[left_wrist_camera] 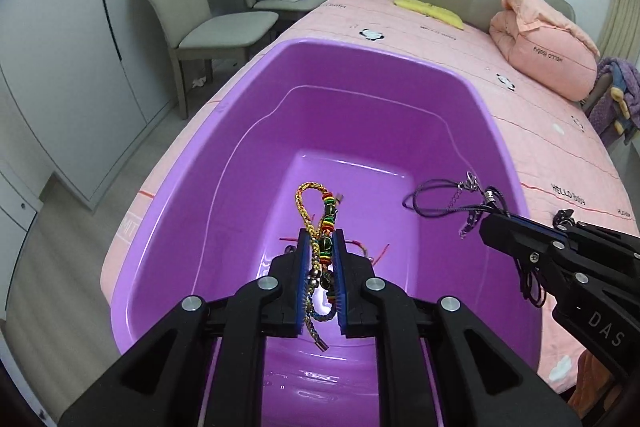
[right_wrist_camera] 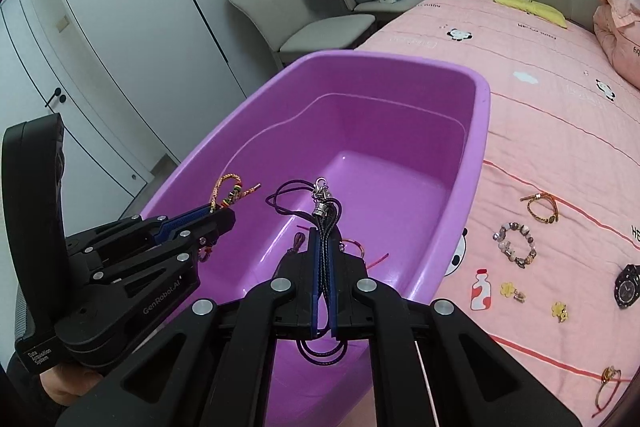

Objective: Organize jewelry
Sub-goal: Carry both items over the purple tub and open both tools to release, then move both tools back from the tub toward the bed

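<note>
While both tongs hang over the purple tub, a braided bracelet is gripped by the left tongs and, at three o'clock, a black cord necklace by the right tongs.

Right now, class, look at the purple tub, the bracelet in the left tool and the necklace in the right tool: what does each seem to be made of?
Purple tub: probably moulded plastic, glossy, with light reflecting off its floor.
Bracelet: braided yellow thread with red and green beads, matte.
Necklace: dark cords, perhaps leather, with a shiny metal-looking clasp.
</note>
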`<state>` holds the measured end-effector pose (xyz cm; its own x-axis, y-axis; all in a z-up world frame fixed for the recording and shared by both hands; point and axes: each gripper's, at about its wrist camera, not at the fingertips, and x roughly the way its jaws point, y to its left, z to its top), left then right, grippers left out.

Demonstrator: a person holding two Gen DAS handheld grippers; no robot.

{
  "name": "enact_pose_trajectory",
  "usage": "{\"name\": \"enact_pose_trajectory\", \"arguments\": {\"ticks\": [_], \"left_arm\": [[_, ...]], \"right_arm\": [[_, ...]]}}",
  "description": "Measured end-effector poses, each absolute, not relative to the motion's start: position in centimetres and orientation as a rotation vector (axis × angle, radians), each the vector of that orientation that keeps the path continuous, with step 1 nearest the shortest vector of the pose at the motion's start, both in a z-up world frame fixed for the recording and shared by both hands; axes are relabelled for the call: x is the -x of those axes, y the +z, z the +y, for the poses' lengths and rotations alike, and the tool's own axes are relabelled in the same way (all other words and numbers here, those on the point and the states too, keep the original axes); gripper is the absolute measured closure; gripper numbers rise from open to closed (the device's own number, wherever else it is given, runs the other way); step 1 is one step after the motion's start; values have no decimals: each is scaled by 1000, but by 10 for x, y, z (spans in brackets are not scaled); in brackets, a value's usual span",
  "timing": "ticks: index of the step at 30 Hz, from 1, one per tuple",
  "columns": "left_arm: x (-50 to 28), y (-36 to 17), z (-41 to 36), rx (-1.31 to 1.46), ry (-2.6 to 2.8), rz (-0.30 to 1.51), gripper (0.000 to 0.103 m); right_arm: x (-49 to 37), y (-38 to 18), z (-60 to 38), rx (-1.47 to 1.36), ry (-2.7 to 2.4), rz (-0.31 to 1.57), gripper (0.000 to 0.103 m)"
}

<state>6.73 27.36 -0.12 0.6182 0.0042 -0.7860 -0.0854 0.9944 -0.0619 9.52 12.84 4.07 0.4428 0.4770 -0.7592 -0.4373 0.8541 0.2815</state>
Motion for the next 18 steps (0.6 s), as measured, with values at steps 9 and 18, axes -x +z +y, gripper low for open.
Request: {"name": "enact_pose_trajectory", "arguments": {"ticks": [9,18], "left_arm": [[-46,7,286,125,142,833,16],[-43,7,282,119,151,855,16]], "right_arm": [[-92,41,116,-20,512,914,57],[-85,37,117,-13,521,926,57]]}}
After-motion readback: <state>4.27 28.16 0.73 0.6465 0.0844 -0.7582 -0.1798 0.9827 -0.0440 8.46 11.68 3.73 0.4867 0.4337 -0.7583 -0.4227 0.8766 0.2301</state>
